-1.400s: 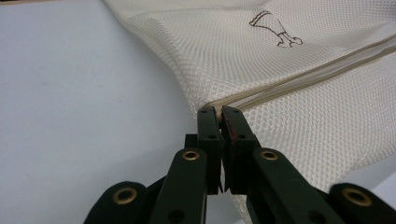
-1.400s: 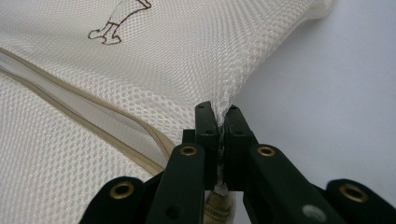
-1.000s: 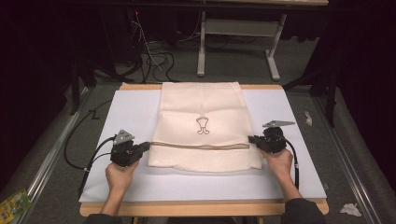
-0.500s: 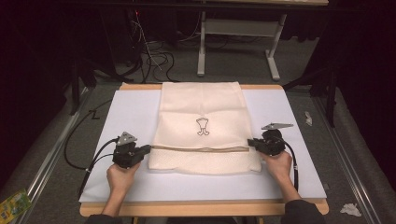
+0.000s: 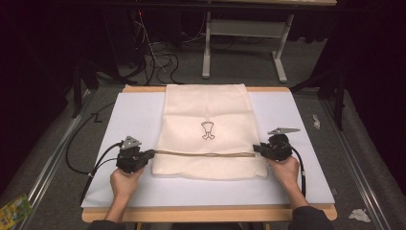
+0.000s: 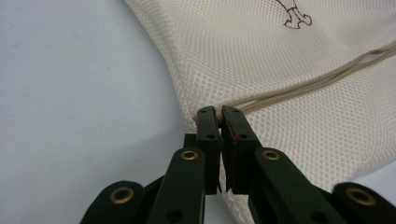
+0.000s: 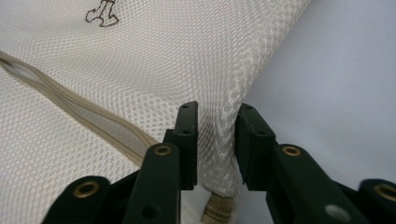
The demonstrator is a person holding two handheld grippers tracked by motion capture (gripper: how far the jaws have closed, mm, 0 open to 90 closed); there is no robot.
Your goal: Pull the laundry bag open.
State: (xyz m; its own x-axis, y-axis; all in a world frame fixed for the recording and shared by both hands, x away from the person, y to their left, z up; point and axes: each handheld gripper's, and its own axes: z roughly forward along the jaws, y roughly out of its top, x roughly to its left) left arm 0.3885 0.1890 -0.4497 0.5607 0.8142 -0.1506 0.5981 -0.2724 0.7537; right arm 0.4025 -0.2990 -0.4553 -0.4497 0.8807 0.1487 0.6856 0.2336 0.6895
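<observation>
one cream mesh cloth bag [image 5: 206, 129] | left gripper [image 6: 219, 112] pinching its beige cord [image 6: 317, 81] | right gripper [image 7: 215, 123] jaws just opening, spread round bag's right edge

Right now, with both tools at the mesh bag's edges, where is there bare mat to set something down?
Bare white mat lies left of the mesh bag, and again right of it up to the far right corner. A narrower strip runs along the near edge between the two hands. It is crowded at the bag's drawstring line, where the left tool and right tool sit.
</observation>
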